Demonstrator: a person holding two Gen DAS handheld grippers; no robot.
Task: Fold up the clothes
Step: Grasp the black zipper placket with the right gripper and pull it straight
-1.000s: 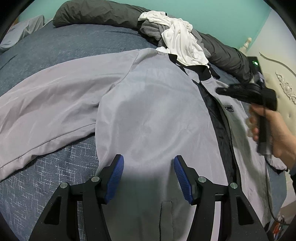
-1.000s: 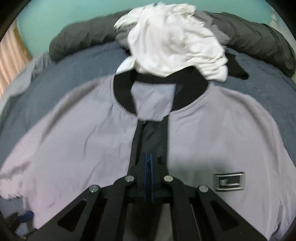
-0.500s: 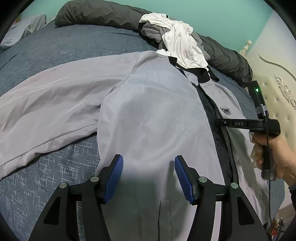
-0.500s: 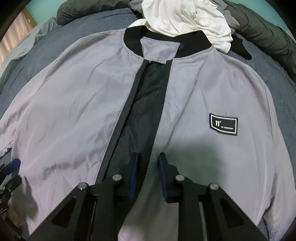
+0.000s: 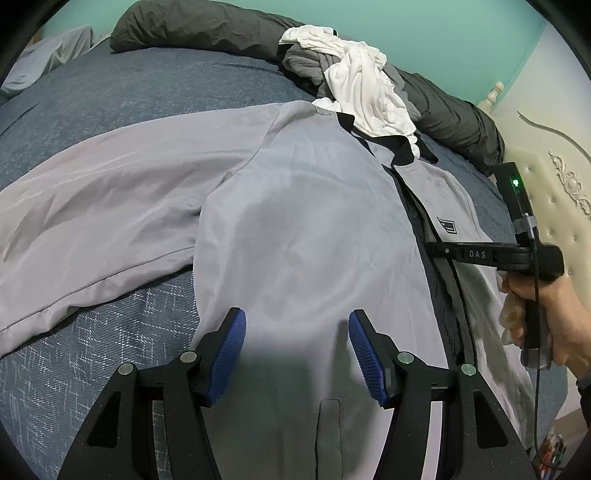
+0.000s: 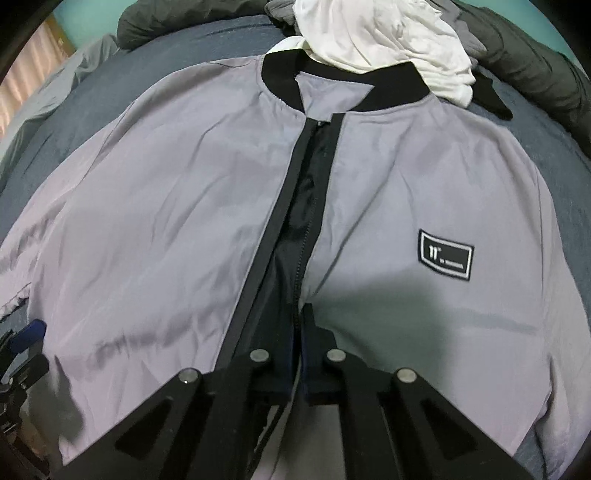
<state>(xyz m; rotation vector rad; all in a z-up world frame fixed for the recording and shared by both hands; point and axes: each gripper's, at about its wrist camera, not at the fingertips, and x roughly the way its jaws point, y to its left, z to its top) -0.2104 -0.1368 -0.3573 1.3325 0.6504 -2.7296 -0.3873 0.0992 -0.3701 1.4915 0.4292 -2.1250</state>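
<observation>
Since a second ago, the right tongs (image 6: 300, 325) have been lowered to the open front of the grey nylon bomber jacket with black ribbed collar (image 6: 177, 206), and the jaws have just been closing; they are now pressed together on the zipper edge, though the pinch itself is hidden in shadow. Left tongs (image 5: 297, 350) are spread, nothing between. The jacket lies flat on the blue woven bedspread (image 5: 122, 88); its collar is partly buried under a crumpled white garment (image 6: 384, 33).

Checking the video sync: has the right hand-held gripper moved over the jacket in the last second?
Yes. In the left wrist view, the right hand-held gripper has dropped from near the collar to below the chest patch, jaws just closing on the zipper edge.
</observation>
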